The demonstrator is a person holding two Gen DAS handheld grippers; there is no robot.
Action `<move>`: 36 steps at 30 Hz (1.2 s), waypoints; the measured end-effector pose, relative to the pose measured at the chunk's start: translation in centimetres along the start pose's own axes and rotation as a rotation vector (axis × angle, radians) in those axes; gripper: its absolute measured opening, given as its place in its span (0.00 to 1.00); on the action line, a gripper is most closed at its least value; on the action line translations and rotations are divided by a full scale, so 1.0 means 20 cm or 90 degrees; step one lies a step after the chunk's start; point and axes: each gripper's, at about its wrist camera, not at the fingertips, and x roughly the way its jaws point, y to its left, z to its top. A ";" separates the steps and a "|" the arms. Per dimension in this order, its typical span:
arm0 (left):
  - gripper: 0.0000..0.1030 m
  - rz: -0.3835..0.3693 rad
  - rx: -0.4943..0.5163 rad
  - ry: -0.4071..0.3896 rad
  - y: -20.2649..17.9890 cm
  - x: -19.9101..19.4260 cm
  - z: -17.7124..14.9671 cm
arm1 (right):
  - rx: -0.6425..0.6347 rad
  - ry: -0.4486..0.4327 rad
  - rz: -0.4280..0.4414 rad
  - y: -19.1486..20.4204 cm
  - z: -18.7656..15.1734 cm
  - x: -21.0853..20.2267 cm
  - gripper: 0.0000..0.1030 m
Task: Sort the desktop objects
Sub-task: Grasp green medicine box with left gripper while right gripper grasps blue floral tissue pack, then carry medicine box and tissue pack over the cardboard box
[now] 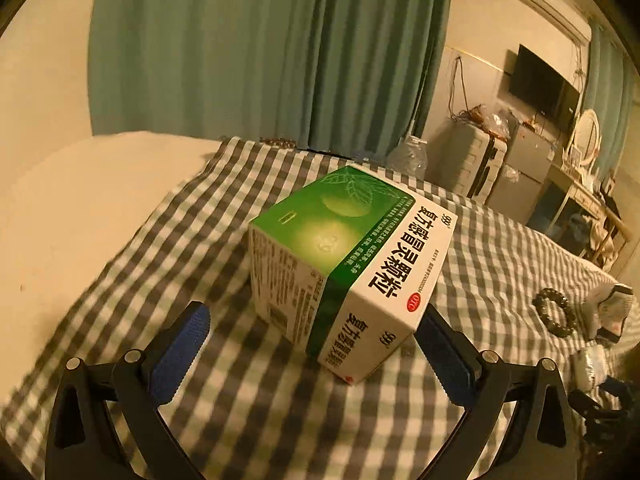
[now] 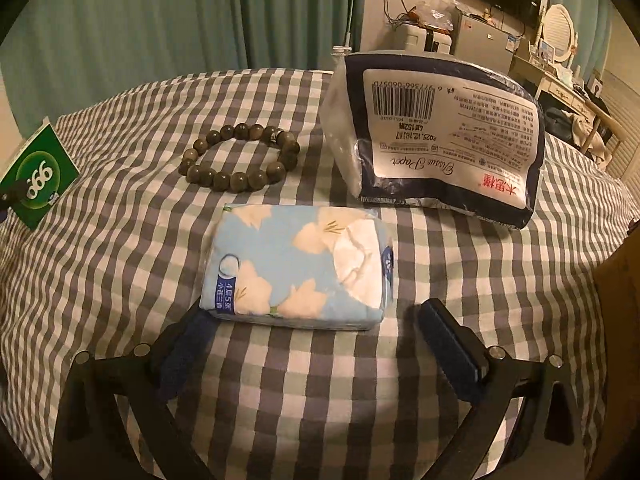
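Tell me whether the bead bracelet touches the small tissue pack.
Apart. The right wrist view shows checked cloth between the bead bracelet and the small tissue pack.

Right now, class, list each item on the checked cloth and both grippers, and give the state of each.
Medicine box: closed, resting on the checked cloth between the fingers, ungripped.
Left gripper: open.
Right gripper: open.
Small tissue pack: lying flat, just ahead of the fingertips.
Bead bracelet: lying flat in a ring.
Large tissue pack: tipped up, barcode side showing.
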 end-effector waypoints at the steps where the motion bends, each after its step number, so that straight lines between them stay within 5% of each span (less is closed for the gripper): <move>1: 1.00 -0.002 0.005 0.001 -0.01 0.01 0.01 | -0.001 -0.002 -0.001 0.01 0.00 0.01 0.98; 9: 1.00 -0.008 0.078 -0.006 -0.13 0.09 0.04 | -0.004 -0.009 -0.010 0.02 0.02 0.02 0.98; 11: 0.91 -0.015 0.080 -0.016 -0.14 0.06 0.04 | -0.003 -0.008 -0.011 0.03 0.01 0.01 0.98; 14: 0.90 -0.032 0.088 -0.013 -0.16 0.04 0.04 | -0.006 -0.006 -0.015 0.04 0.02 0.01 0.97; 19: 0.90 -0.052 0.089 -0.021 -0.20 -0.02 0.02 | -0.027 -0.024 -0.024 0.10 0.02 -0.03 0.72; 21: 0.90 -0.071 0.078 -0.017 -0.21 -0.04 0.02 | -0.023 -0.025 -0.027 0.11 0.02 -0.03 0.71; 30: 0.90 -0.134 0.056 0.016 -0.38 -0.10 -0.01 | 0.045 -0.046 0.015 0.02 0.06 -0.10 0.70; 36: 0.89 -0.100 0.099 -0.026 -0.54 -0.26 -0.05 | 0.055 -0.064 0.071 -0.01 0.12 -0.24 0.70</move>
